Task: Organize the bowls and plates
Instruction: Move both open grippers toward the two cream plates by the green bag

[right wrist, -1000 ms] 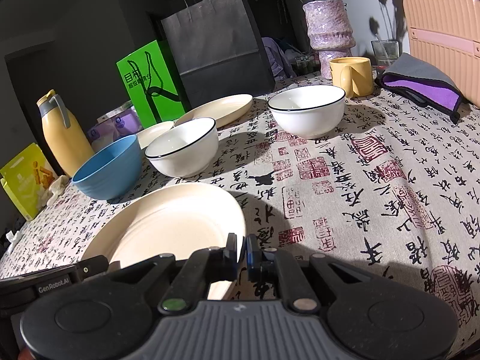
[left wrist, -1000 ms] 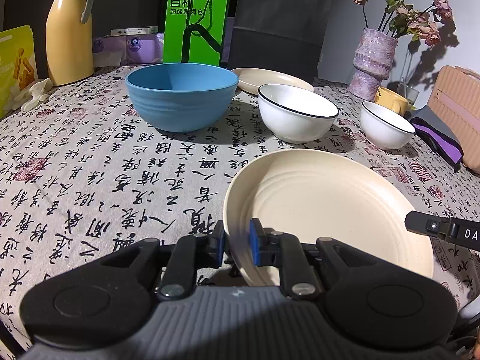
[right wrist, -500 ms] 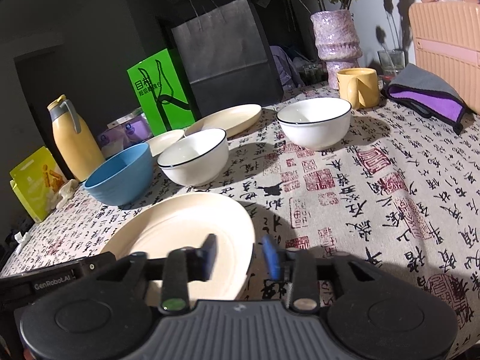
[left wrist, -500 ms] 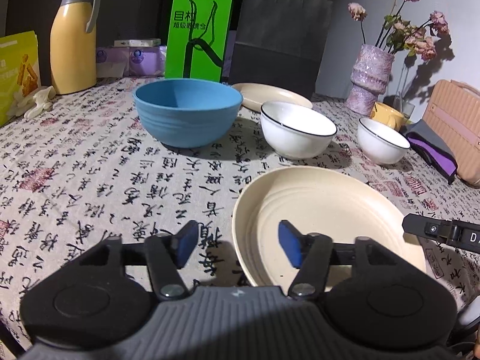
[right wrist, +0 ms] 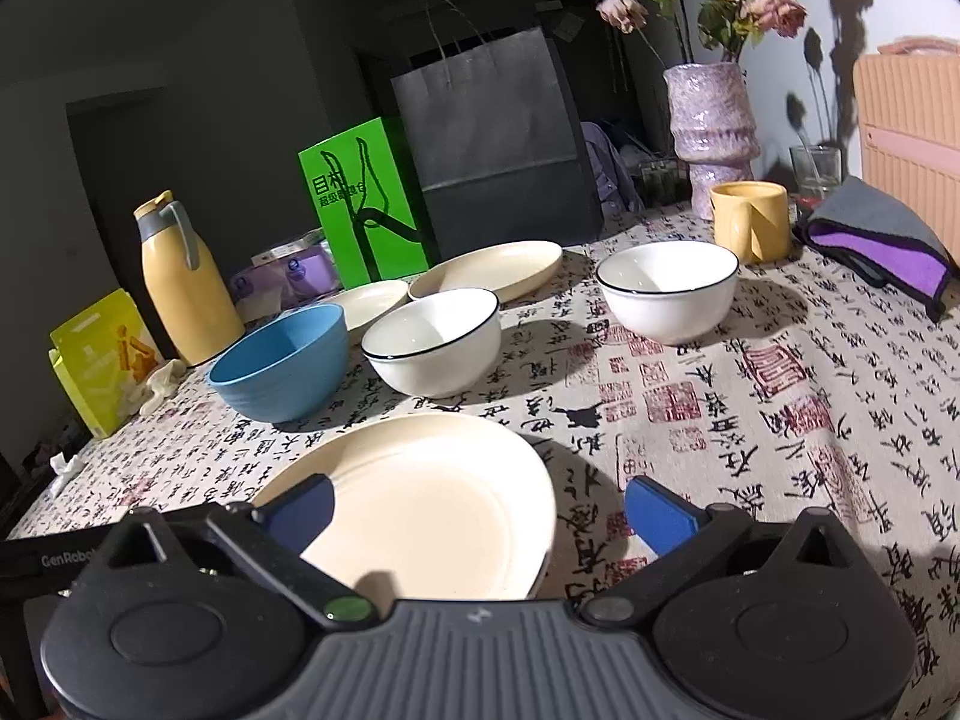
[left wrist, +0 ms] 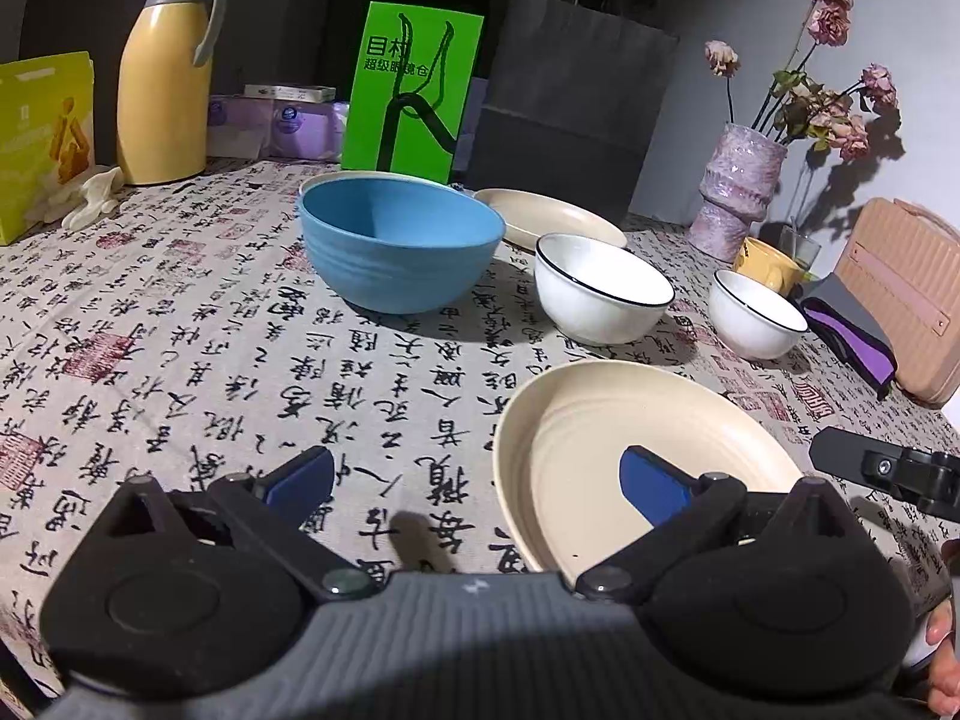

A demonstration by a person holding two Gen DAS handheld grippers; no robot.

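A large cream plate (left wrist: 600,444) (right wrist: 420,492) lies flat on the patterned tablecloth, close in front of both grippers. My left gripper (left wrist: 474,483) is opening, its blue pads wide apart over the plate's left rim and clear of it. My right gripper (right wrist: 480,510) is opening too and straddles the plate's right rim without touching it. Farther back stand a blue bowl (left wrist: 396,246) (right wrist: 282,360) and two white bowls with black rims (left wrist: 600,288) (left wrist: 753,312). Behind them lie two more cream plates (right wrist: 492,270) (right wrist: 366,303).
Along the back edge stand a yellow thermos (left wrist: 162,72), a green box (left wrist: 414,84), a black paper bag (left wrist: 564,102) and a purple vase (left wrist: 738,192) of dried flowers. A yellow mug (right wrist: 750,219), a purple cloth (right wrist: 876,240) and a pink case (right wrist: 912,120) sit at the right.
Both grippers were shut on opposite rims of the cream plate; both have let go and spread wide. The plate now rests flat on the cloth, and both grippers have drawn back a little.
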